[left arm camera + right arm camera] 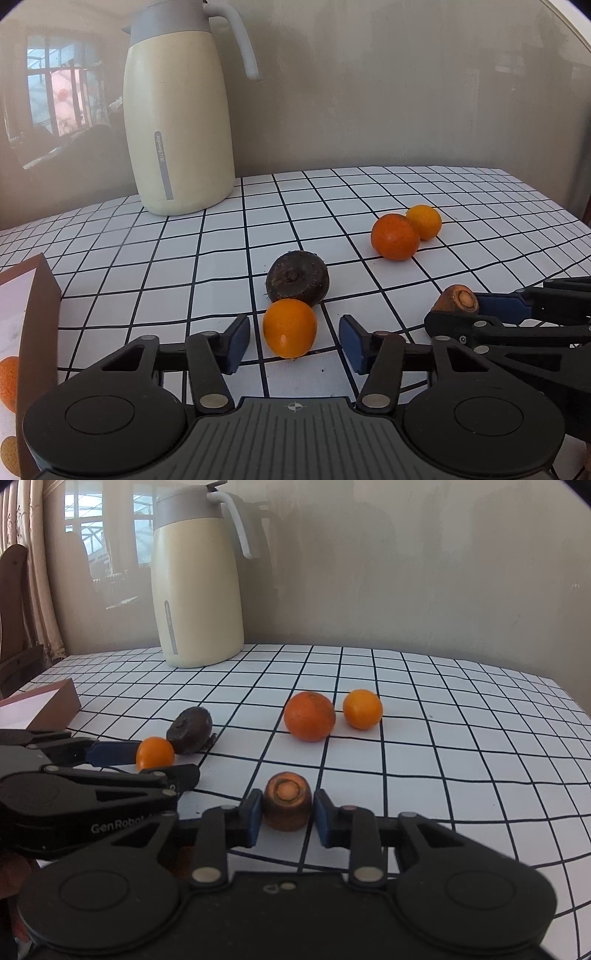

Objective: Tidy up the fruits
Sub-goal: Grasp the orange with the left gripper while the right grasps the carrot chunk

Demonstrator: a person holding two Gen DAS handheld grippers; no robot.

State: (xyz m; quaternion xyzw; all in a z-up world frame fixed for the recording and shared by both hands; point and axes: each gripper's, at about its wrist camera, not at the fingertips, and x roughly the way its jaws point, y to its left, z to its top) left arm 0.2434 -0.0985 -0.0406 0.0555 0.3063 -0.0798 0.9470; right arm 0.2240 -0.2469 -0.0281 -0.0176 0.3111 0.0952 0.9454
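Observation:
A small orange (290, 328) lies on the checked tablecloth (184, 258) between the blue pads of my left gripper (293, 343). A narrow gap shows on each side of it, so the gripper is open around it. A dark brown round fruit (297, 282) touches the orange from behind. My right gripper (287, 819) is shut on a short carrot stub (287, 801) standing cut end up, with both pads against its sides. Farther back a large orange (309, 716) and a smaller orange (362, 709) lie side by side.
A tall cream jug (177, 122) with a grey lid stands at the back left by the wall. A brown box (37, 332) sits at the left edge, with orange shapes beside it. The two grippers are close together, side by side. The cloth's right edge (569, 701) drops off.

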